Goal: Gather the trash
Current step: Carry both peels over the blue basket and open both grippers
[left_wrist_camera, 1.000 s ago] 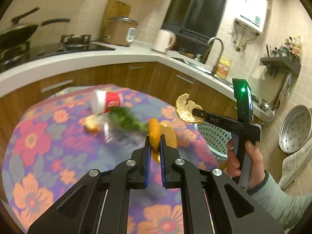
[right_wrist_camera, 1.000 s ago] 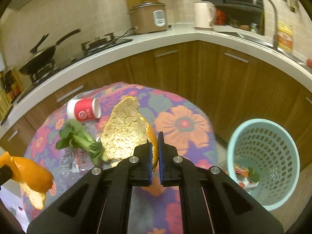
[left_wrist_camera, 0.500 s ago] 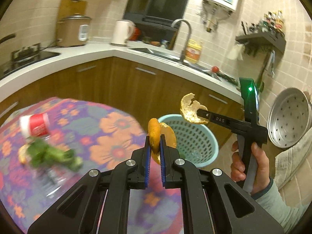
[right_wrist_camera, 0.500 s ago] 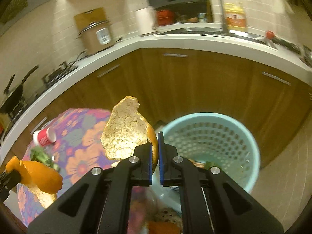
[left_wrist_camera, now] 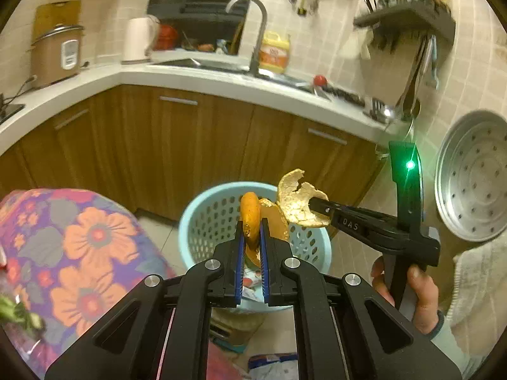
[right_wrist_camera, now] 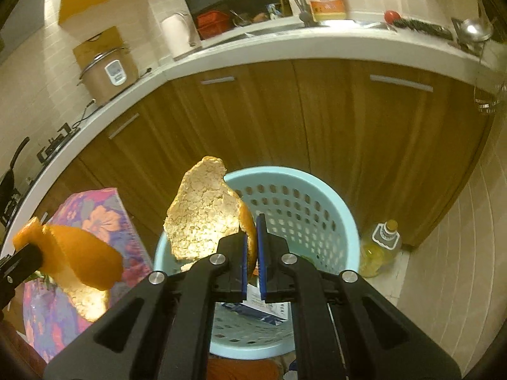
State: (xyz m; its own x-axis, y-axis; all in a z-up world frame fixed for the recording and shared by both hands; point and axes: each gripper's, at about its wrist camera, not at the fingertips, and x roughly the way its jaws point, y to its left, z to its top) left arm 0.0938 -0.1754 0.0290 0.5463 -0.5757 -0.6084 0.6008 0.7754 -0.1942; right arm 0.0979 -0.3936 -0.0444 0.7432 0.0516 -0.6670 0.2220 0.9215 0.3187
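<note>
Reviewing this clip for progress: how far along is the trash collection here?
Done: some wrappers already lie in the blue basket. In hand: the left gripper and right gripper are each shut on an orange peel over the basket, not yet dropped. Left: greens at the edge of the floral table.

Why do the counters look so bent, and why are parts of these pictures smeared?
Both views: fisheye lenses bow the countertop and darken the corners, under warm yellowish light. Left wrist view: the shelf and table edge smear, while the orange peel stays sharp. Right wrist view: glare whitens the peel's pith.
</note>
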